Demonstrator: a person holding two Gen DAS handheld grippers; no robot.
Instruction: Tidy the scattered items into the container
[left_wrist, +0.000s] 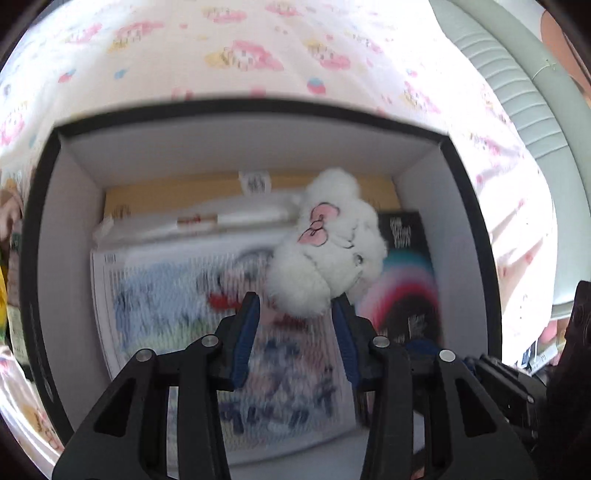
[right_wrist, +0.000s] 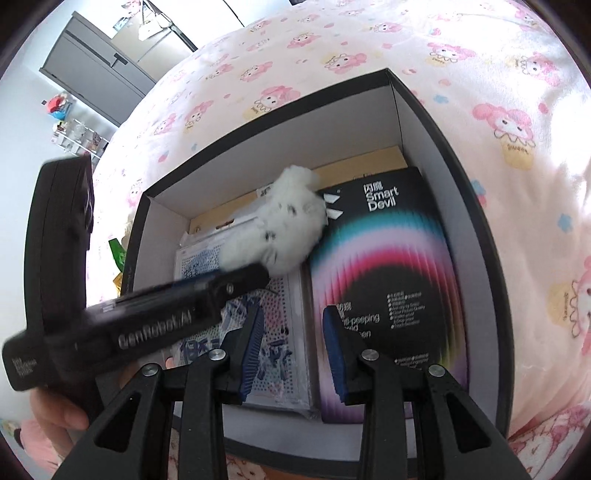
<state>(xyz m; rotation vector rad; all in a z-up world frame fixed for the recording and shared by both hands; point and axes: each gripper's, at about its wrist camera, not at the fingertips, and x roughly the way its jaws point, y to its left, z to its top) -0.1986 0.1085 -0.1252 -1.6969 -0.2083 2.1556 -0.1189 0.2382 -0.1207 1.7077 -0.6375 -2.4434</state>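
On bed (left_wrist: 258, 74), over box (left_wrist: 258, 108): plush (left_wrist: 325, 240) pinched in left claw (left_wrist: 297, 300); right claw (right_wrist: 292, 314) ajar, empty.

My right tongs (right_wrist: 293, 350): empty, jaws apart, over the box (right_wrist: 476, 206).
Ahead-left: my left tongs (right_wrist: 255, 275) at the white plush (right_wrist: 291, 229).

The printed sheet (left_wrist: 229, 332) at the bottom of the black box (left_wrist: 37, 258) is smeared by motion blur in the left wrist view, and its lettering cannot be read. The white plush toy (right_wrist: 288, 225) covers part of the yellow packet (left_wrist: 207, 192) behind it. Whether the left gripper (left_wrist: 295, 306) presses the plush cannot be told. The person's hand (right_wrist: 62, 410) is cut off at the picture's edge.
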